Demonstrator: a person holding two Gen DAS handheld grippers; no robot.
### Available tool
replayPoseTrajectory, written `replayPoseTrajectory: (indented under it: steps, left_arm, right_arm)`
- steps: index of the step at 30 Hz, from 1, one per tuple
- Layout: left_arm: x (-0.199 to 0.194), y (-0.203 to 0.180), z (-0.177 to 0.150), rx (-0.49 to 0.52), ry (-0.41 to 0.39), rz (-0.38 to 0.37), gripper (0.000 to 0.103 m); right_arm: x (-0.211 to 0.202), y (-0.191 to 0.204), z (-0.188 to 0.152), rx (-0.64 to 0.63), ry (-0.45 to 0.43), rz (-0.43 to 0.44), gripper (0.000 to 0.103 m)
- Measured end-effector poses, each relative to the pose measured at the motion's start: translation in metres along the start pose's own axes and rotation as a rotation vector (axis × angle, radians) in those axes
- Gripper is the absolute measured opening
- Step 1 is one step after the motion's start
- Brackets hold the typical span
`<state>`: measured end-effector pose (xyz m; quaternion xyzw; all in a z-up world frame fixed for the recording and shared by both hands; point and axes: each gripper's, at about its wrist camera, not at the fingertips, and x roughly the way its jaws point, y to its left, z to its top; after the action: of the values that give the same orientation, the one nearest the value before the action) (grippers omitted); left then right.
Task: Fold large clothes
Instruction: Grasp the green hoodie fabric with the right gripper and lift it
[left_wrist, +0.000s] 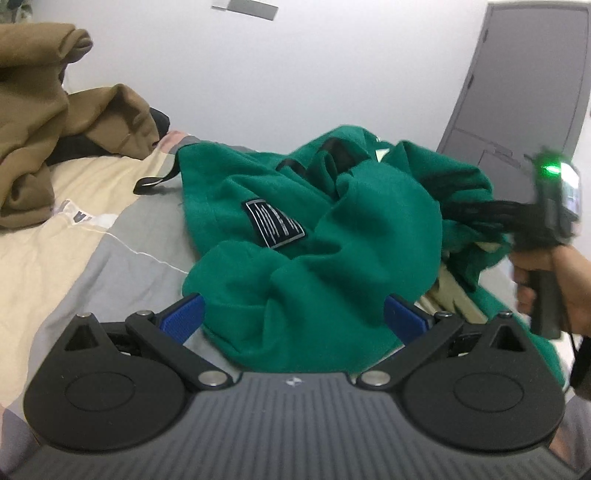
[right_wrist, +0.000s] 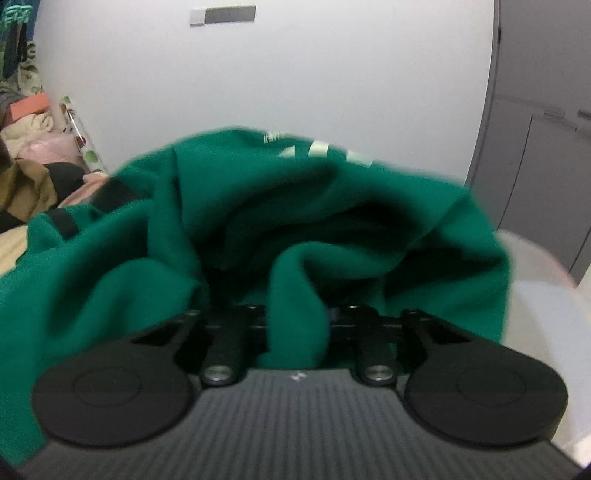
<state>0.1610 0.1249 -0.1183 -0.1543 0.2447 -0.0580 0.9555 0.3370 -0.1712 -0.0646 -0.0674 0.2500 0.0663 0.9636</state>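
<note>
right tongs (right_wrist: 297, 325) pinching green sweatshirt (right_wrist: 332, 221) (crumpled)

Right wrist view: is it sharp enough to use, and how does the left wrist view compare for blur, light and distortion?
Right wrist view: green garment motion-smeared, edges soft; wall evenly lit. Left wrist view: sharper, patch crisp, but right gripper and hand blurred; its green light flares. Both views: fisheye bends the door.

A crumpled green sweatshirt (left_wrist: 295, 236) fills mid-frame on the bed — black striped patch facing up, right edge lifted.
</note>
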Motion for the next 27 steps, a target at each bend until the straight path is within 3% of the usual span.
replayPoseTrajectory:
  steps: [10, 15, 20, 27]
  left_arm:
    - [-0.036, -0.005, -0.001, -0.049, -0.064, -0.055, 0.103]
    - [-0.056, -0.013, -0.010, -0.076, -0.056, -0.138, 0.103]
    - [-0.075, -0.021, -0.020, -0.096, -0.051, -0.176, 0.103]
    - [-0.096, -0.019, -0.022, -0.264, -0.012, -0.256, 0.103]
  right_arm:
    - [-0.161, -0.002, 0.017, -0.055, -0.130, 0.071, 0.017]
    - [-0.245, 0.000, 0.015, -0.065, -0.196, 0.122, 0.017]
    - [-0.322, -0.004, 0.014, -0.053, -0.247, 0.183, 0.017]
    - [-0.410, 0.008, -0.024, -0.110, -0.269, 0.299, 0.017]
